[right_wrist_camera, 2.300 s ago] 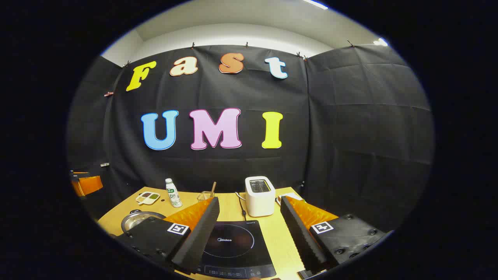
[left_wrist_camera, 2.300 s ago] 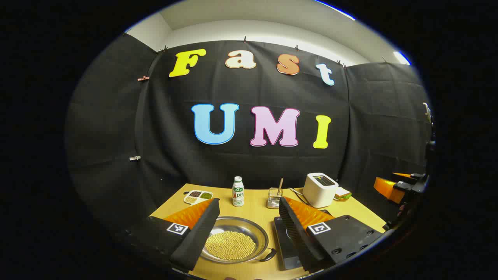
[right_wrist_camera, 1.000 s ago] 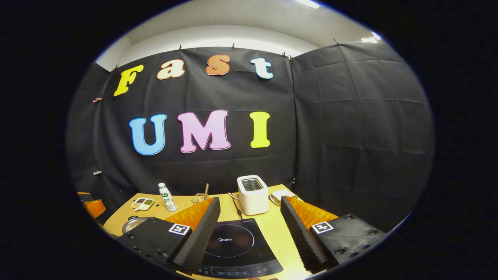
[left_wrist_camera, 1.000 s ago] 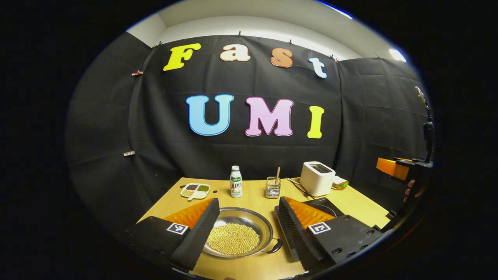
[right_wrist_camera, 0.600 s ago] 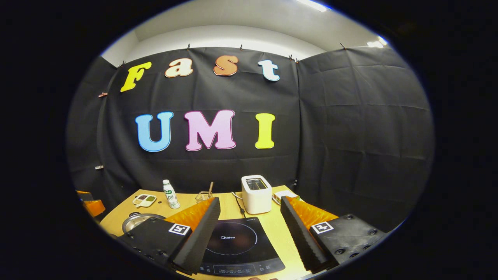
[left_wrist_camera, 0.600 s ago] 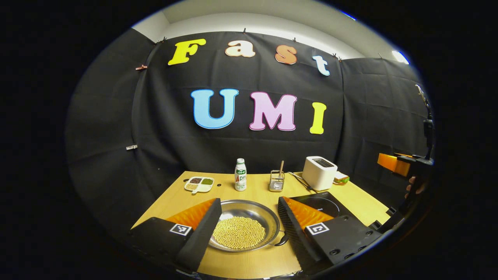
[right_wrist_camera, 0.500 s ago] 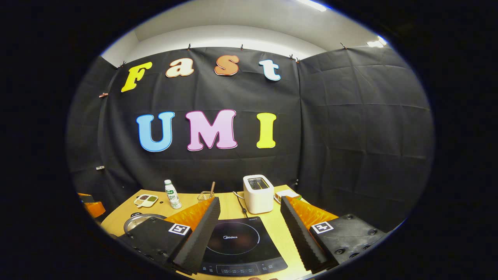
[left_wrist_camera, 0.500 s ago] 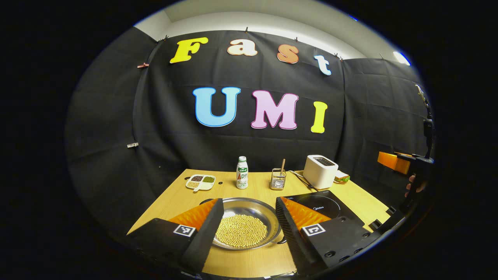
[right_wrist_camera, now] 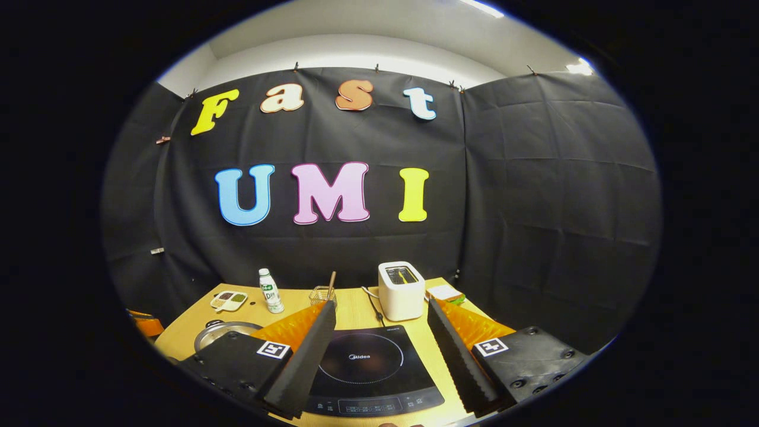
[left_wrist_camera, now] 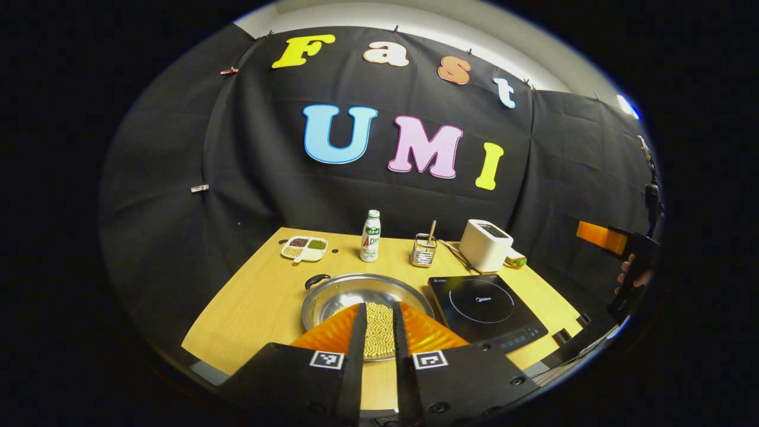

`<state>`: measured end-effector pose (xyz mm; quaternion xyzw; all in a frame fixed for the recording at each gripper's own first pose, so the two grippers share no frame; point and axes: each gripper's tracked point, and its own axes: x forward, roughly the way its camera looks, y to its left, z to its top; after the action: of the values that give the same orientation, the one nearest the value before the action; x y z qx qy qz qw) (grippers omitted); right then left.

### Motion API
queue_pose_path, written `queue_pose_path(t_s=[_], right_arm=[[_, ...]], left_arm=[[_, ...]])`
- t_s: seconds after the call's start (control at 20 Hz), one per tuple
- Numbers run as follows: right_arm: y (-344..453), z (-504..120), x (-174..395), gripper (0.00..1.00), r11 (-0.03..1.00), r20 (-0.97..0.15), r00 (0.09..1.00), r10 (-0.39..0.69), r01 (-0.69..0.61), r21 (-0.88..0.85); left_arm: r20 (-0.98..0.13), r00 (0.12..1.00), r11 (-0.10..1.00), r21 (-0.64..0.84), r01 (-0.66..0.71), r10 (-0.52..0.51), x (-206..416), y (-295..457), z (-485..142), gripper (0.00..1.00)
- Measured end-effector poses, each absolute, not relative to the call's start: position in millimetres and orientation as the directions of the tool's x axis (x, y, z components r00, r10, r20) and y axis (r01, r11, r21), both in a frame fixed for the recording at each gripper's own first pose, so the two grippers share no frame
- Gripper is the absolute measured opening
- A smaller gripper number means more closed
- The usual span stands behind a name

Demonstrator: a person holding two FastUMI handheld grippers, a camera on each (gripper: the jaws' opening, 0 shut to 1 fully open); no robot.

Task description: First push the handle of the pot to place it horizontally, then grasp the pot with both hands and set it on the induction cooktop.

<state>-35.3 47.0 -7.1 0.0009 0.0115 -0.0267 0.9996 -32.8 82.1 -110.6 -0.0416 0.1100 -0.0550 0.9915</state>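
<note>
Left gripper view: I see my left hand-held gripper (left_wrist_camera: 376,338) with its fingers drawn nearly together, a narrow gap between them, clamped on nothing. It hovers over the near rim of the pot (left_wrist_camera: 332,293), which sits on the worktop (left_wrist_camera: 261,302) holding yellow beans. One pot handle (left_wrist_camera: 316,280) shows at the far left rim. The induction cooktop (left_wrist_camera: 486,305) lies just beside the pot, on its right. The other hand-held gripper shows at the far right edge.

Right gripper view: my right hand-held gripper (right_wrist_camera: 379,350) has its fingers wide apart, holding nothing, above the induction cooktop (right_wrist_camera: 370,365). The pot (right_wrist_camera: 222,331) lies at left, partly hidden behind the left finger.
</note>
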Motion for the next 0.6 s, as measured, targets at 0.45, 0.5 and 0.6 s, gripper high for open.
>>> queue_pose_path(t_s=[0.45,0.5,0.6], right_arm=[[42.7,-24.5,-27.5,0.97,0.998,-0.052,0.997,-0.057,0.058,0.023],[41.6,-27.8,-25.0,0.97,0.998,-0.061,0.997,-0.057,0.059,0.032],[41.2,-32.5,-19.7,0.97,0.997,-0.075,0.996,-0.051,0.055,0.050]], left_arm=[[-0.399,0.900,0.984,-0.061,0.165,-0.176,-36.8,72.1,-163.5,0.05],[-0.418,0.890,0.983,-0.058,0.177,-0.185,-35.4,68.3,-169.8,0.05],[-0.458,0.865,0.978,-0.065,0.198,-0.205,-34.4,58.0,-185.1,0.05]])
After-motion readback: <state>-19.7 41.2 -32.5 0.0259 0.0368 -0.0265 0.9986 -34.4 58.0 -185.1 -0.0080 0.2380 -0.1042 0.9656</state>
